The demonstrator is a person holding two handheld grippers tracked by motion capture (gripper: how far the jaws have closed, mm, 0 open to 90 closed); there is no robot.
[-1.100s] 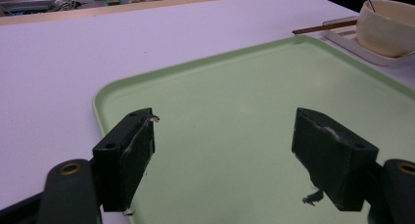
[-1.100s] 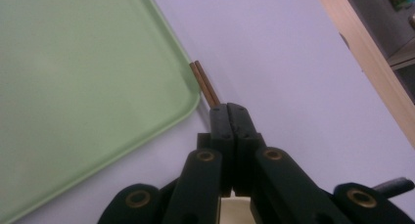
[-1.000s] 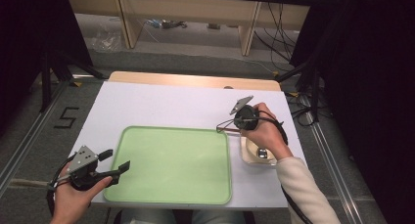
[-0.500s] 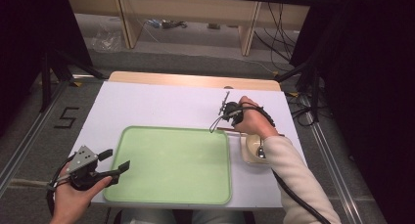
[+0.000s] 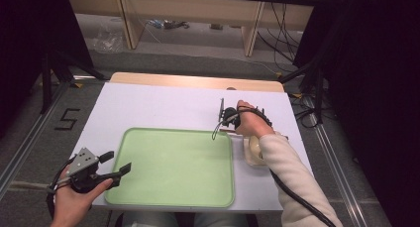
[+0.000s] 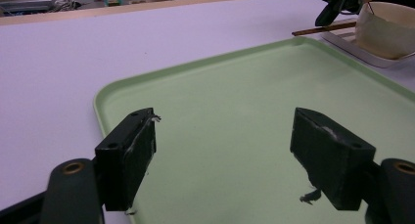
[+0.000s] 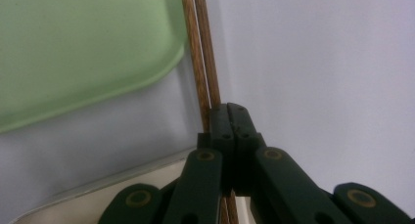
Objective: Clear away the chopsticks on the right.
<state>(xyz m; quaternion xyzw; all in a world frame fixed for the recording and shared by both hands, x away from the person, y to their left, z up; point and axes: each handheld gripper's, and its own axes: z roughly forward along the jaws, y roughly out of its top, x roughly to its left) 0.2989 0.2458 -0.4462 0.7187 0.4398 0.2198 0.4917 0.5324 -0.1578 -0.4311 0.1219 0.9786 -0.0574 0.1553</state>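
Note:
A pair of brown chopsticks [image 7: 200,53] lies on the white table beside the far right corner of the green tray [image 5: 173,162], one end resting on a small white dish [image 6: 352,45]. My right gripper [image 7: 234,111] is shut, its tips pressed together right over the chopsticks, which run on beneath them; I cannot tell if they touch. From the high view that gripper [image 5: 229,125] points down at the chopsticks [image 5: 227,131]. My left gripper [image 5: 119,161] stands open over the tray's near left corner, nothing between its fingers [image 6: 129,155].
A beige bowl [image 6: 386,28] stands on the small white dish [image 5: 249,157] to the right of the green tray [image 6: 244,87]. The table's wooden far edge [image 5: 198,81] lies beyond. Dark stands and cables flank the table on the floor.
My right hand has moved left and down, from above the bowl to the chopsticks at the tray's far right corner. The left gripper has stayed put.

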